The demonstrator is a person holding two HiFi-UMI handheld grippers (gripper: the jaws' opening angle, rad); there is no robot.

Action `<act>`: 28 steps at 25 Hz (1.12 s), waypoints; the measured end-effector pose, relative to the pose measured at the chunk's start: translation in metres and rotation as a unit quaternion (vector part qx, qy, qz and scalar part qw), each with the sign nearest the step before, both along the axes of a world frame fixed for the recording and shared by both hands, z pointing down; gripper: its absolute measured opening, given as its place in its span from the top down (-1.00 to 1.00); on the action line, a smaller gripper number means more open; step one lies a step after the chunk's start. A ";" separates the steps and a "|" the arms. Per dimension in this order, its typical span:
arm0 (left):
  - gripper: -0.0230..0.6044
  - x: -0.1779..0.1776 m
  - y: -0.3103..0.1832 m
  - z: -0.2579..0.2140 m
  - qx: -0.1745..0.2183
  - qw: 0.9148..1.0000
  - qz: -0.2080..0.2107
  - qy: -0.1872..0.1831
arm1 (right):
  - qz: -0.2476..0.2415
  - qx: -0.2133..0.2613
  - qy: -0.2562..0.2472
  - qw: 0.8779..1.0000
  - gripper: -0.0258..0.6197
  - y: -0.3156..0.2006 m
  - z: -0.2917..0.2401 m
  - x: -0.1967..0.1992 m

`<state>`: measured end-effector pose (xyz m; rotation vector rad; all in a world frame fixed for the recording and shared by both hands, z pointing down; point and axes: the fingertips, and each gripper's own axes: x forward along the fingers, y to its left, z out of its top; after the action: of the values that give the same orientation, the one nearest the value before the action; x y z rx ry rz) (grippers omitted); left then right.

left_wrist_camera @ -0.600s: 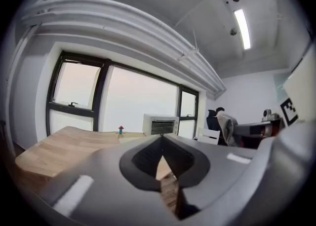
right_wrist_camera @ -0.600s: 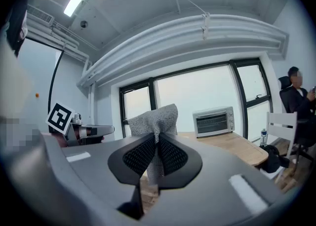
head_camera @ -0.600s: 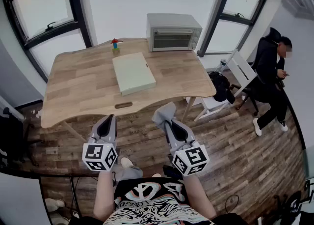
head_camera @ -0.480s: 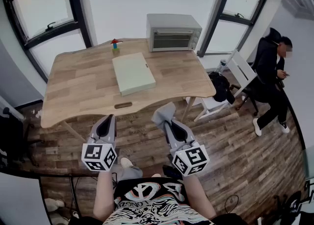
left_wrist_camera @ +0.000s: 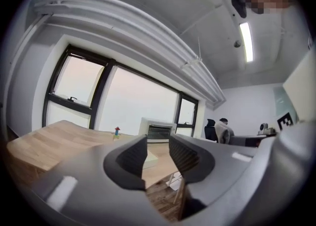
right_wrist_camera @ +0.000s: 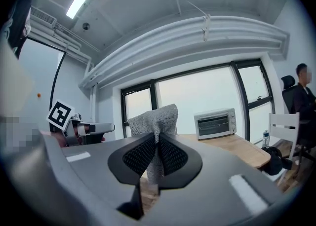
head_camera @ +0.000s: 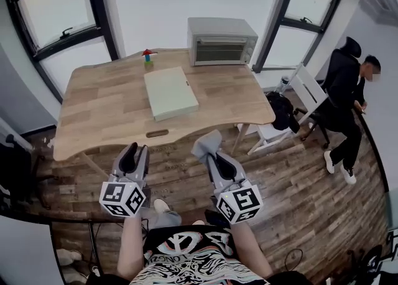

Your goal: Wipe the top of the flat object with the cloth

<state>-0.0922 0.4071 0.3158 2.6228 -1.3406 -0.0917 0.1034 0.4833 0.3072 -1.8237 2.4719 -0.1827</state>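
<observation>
A flat pale green box point(head_camera: 170, 93) lies near the middle of the wooden table point(head_camera: 99, 112); it also shows between the jaws in the left gripper view as the box point(left_wrist_camera: 150, 160). A grey cloth point(head_camera: 207, 143) is pinched in my right gripper point(head_camera: 214, 153), which hangs in front of the table's near edge, over the floor. In the right gripper view the cloth point(right_wrist_camera: 157, 121) stands up from the closed jaws. My left gripper point(head_camera: 132, 155) is beside it on the left, jaws apart, with nothing between them point(left_wrist_camera: 158, 153).
A silver toaster oven point(head_camera: 221, 40) stands at the table's far edge. A small coloured toy point(head_camera: 147, 56) sits left of it. A white chair point(head_camera: 292, 100) with a dark bag is off the table's right end, and a person point(head_camera: 348, 100) stands beyond it. Windows lie behind.
Both grippers stay almost where they were before the table. The person at the right has shifted, from sitting to more upright.
</observation>
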 end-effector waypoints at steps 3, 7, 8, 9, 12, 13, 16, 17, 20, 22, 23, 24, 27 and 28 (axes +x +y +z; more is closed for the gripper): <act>0.46 -0.001 0.000 0.006 -0.003 1.000 -0.005 -0.022 | -0.001 -0.003 -0.005 1.000 0.85 -0.004 0.003 0.004; 0.33 0.009 -0.008 0.019 0.004 0.997 -0.003 -0.075 | -0.004 -0.009 -0.013 1.000 0.85 -0.023 0.006 0.010; 0.33 0.010 -0.011 0.023 0.000 0.997 -0.003 -0.078 | -0.007 -0.010 -0.013 1.000 0.85 -0.028 0.007 0.010; 0.33 0.012 -0.016 0.027 -0.005 0.997 -0.003 -0.079 | -0.009 -0.011 -0.014 1.000 0.85 -0.033 0.008 0.010; 0.33 0.019 -0.038 0.036 -0.014 0.997 -0.003 -0.078 | -0.018 -0.016 -0.016 1.000 0.85 -0.053 0.015 0.012; 0.33 0.020 -0.047 0.037 -0.016 0.997 -0.003 -0.071 | -0.019 -0.020 -0.014 1.000 0.85 -0.061 0.018 0.014; 0.33 0.023 -0.081 0.042 -0.029 0.999 -0.007 -0.040 | -0.017 -0.033 -0.010 0.999 0.85 -0.091 0.031 0.021; 0.33 0.024 -0.094 0.046 -0.034 0.999 -0.007 -0.036 | -0.016 -0.038 -0.010 0.999 0.85 -0.104 0.035 0.023; 0.33 0.030 -0.140 0.065 -0.051 0.998 -0.004 -0.041 | -0.011 -0.054 -0.010 0.998 0.85 -0.149 0.050 0.030; 0.33 0.032 -0.177 0.076 -0.069 0.997 -0.003 -0.045 | -0.009 -0.066 -0.012 0.998 0.85 -0.185 0.059 0.032; 0.33 0.033 -0.196 0.081 -0.076 0.996 -0.002 -0.048 | -0.010 -0.072 -0.012 0.997 0.85 -0.204 0.062 0.032; 0.33 0.034 -0.214 0.084 -0.081 0.995 0.001 -0.053 | -0.012 -0.078 -0.010 0.997 0.85 -0.223 0.065 0.032; 0.33 0.035 -0.268 0.095 -0.094 0.994 0.004 -0.060 | -0.021 -0.095 0.002 0.995 0.85 -0.280 0.073 0.028; 0.33 0.033 -0.286 0.100 -0.099 0.993 0.004 -0.059 | -0.024 -0.098 0.005 0.995 0.85 -0.298 0.074 0.026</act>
<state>-0.0587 0.1212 0.4154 2.4999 -1.3004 0.1923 0.1294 0.1848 0.3815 -1.8388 2.5875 -0.4363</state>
